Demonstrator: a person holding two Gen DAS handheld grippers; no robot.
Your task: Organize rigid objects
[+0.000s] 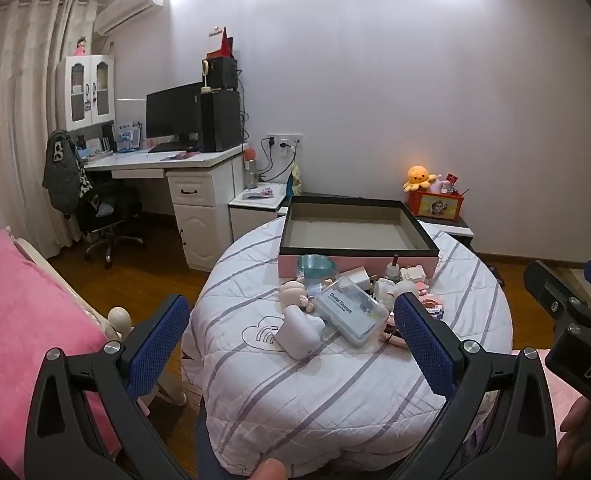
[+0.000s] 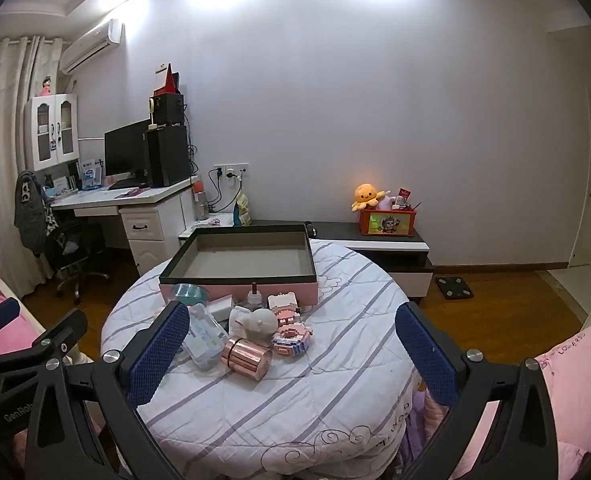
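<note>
Both of our grippers hang low over the near edge of the quilted round table [image 2: 335, 392], the left gripper [image 1: 291, 344] and the right gripper [image 2: 291, 344] each spread wide and holding nothing. We see the small rigid objects [image 2: 251, 336] heaped mid-table, a copper canister [image 2: 247, 356] lying nearest, just before the shallow pink box [image 2: 239, 256]. Behind stand a white desk [image 1: 167, 160], a monitor [image 1: 173, 114] and a curtain [image 1: 11, 112].

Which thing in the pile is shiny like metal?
The copper-pink can, lying on its side at the front of the pile. It gleams; the dental flosser box beside it is clear plastic and the block toy looks dull.
</note>
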